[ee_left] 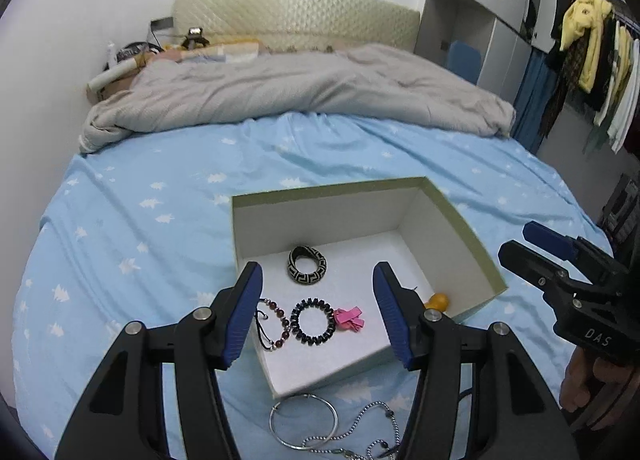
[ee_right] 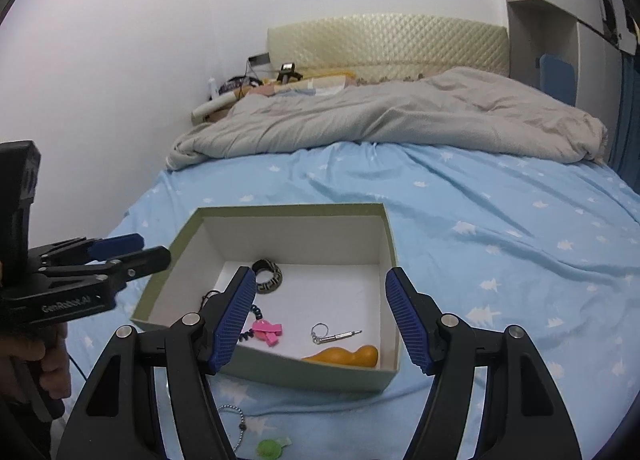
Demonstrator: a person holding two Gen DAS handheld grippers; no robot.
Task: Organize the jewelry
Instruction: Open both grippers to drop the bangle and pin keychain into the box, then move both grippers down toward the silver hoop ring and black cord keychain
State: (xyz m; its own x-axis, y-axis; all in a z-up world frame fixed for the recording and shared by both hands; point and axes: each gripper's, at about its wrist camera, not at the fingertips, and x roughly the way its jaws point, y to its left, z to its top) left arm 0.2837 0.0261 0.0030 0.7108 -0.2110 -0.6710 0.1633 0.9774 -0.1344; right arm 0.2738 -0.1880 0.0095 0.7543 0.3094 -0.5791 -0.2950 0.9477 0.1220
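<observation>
Cardboard box [ee_left: 460, 236], open-topped, on the blue bedsheet [ee_left: 140, 220], already holding several pieces: patterned bangle [ee_left: 307, 264], beaded bracelet [ee_left: 276, 324], dark spiral hair tie [ee_left: 313, 320], pink clip [ee_left: 349, 318], and, from the right wrist view, a small keyring tool [ee_right: 334, 335] and an orange gourd-shaped piece [ee_right: 348, 355] along the near wall. Roughly half sorted, by the look of it. Left outside, just beside the box's near edge: silver hoop [ee_left: 303, 420] and ball-chain necklace [ee_left: 360, 432], the chain touching or overlapping the hoop; also a green round item [ee_right: 269, 448] on the sheet, too small to identify. Left gripper [ee_left: 318, 316] spread wide over the box, gripping nothing. Right gripper [ee_right: 322, 324] likewise spread and empty. Plenty of bare floor at the box's far half for dropping more in; walls tall enough to call for a descent from above. Soft sheet beneath the hoop and chain, likely awkward for pinching thin metal.
</observation>
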